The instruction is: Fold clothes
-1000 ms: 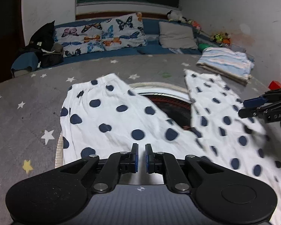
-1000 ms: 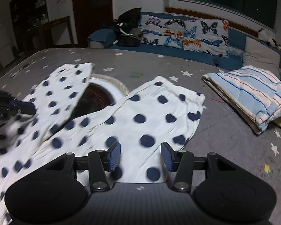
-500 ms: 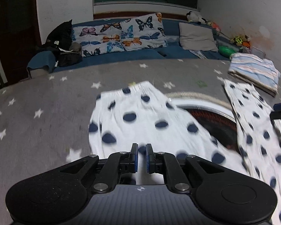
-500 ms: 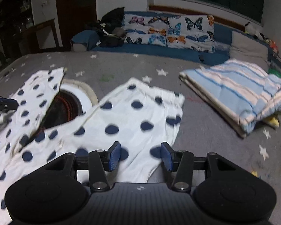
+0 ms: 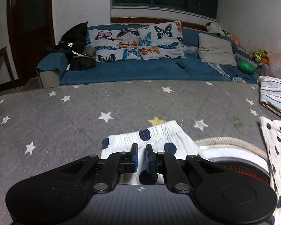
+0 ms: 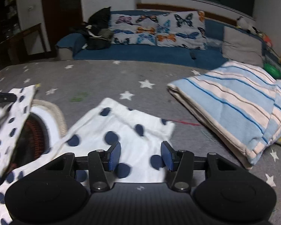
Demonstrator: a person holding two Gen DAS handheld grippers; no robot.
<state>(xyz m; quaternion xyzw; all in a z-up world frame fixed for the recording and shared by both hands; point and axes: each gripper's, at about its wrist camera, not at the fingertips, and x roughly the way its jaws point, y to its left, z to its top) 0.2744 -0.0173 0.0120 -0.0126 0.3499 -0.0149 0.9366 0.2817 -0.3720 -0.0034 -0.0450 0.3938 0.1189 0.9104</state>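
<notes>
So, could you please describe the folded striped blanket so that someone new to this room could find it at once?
Start at the grey star-patterned cover in front of the blue sofa. On the cover's right side lies the folded blanket. Its pale blue and cream stripes set it apart from the white garment with dark blue dots beside it.

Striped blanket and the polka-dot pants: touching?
Apart. The right wrist view shows a strip of bare grey star mat between the striped blanket and the nearest hem of the polka-dot pants.
</notes>
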